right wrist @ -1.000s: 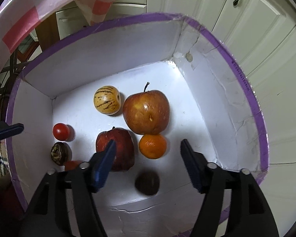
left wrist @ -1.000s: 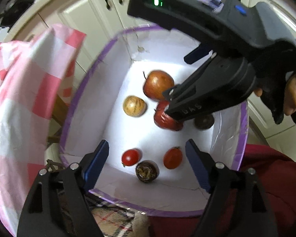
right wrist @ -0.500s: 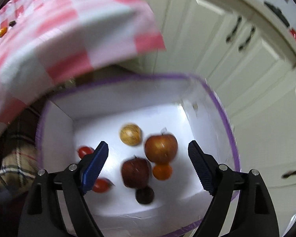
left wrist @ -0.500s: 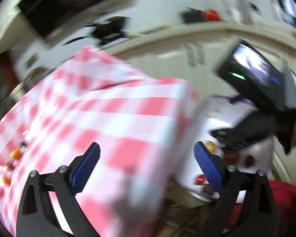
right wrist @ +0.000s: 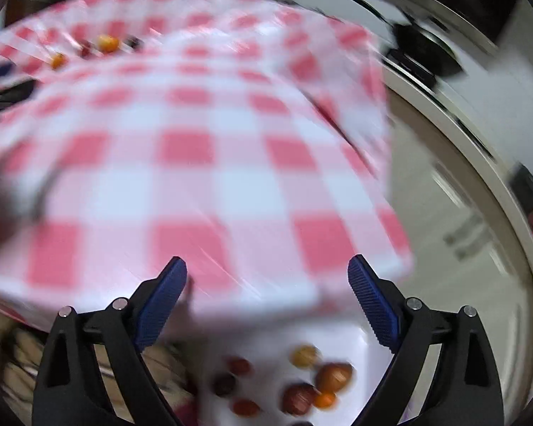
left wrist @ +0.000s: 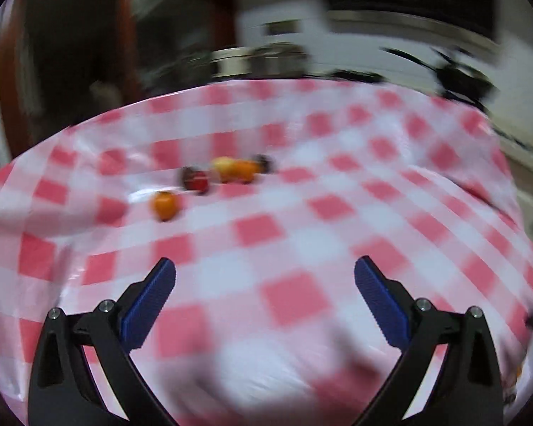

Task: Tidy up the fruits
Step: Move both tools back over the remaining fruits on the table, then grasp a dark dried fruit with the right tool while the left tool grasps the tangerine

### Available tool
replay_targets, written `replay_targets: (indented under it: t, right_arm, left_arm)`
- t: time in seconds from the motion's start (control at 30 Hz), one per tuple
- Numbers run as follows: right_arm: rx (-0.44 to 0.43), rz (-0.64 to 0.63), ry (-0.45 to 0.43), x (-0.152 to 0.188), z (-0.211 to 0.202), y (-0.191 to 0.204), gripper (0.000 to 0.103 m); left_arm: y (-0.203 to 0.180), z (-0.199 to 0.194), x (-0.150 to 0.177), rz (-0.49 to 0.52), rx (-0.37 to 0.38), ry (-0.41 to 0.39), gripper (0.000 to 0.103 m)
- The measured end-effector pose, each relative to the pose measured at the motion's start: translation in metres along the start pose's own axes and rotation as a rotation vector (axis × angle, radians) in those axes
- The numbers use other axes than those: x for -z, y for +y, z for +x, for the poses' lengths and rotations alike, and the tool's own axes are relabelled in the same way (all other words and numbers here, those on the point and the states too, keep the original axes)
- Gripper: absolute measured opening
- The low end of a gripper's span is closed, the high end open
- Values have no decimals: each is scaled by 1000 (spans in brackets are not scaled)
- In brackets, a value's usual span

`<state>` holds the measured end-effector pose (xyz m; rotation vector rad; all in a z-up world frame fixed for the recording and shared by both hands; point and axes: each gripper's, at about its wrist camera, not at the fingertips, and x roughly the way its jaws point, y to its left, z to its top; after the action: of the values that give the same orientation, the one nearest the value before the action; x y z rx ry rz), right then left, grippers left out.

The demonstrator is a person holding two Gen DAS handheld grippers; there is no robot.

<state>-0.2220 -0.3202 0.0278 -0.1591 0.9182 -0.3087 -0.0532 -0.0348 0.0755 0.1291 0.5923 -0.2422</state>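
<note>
Fruits (left wrist: 227, 174) on checked tablecloth (left wrist: 302, 220)

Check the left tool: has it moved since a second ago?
Yes. The left tool then hung open over the white fruit box; now it has swung up and away and faces the checked tablecloth with the loose fruits ahead.

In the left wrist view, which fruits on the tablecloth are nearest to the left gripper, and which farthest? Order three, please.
1. Lone orange fruit, front left, nearest the left gripper.
2. Red fruit, behind it.
3. Dark fruit, rightmost of the cluster, farthest.
</note>
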Motion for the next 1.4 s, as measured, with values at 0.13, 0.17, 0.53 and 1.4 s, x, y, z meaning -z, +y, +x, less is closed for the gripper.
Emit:
replay_targets:
  t: [0.13, 0.17, 0.53, 1.4]
  right_arm:
    - [-72, -111, -95, -55, -11, 55, 90]
    - [-91, -120, -104, -61, -12, 64, 90]
    - [-387, -26, -171, -192, 81, 146, 90]
    - [-552, 281, -55, -391, 259, 220, 60]
  left_arm:
    - [61, 34, -21, -125, -89, 42, 101]
    - [77, 47, -26, -177, -101, 64, 101]
    - [120, 146, -57, -255, -153, 114, 101]
    - [136, 168, -38, -352, 62, 136, 101]
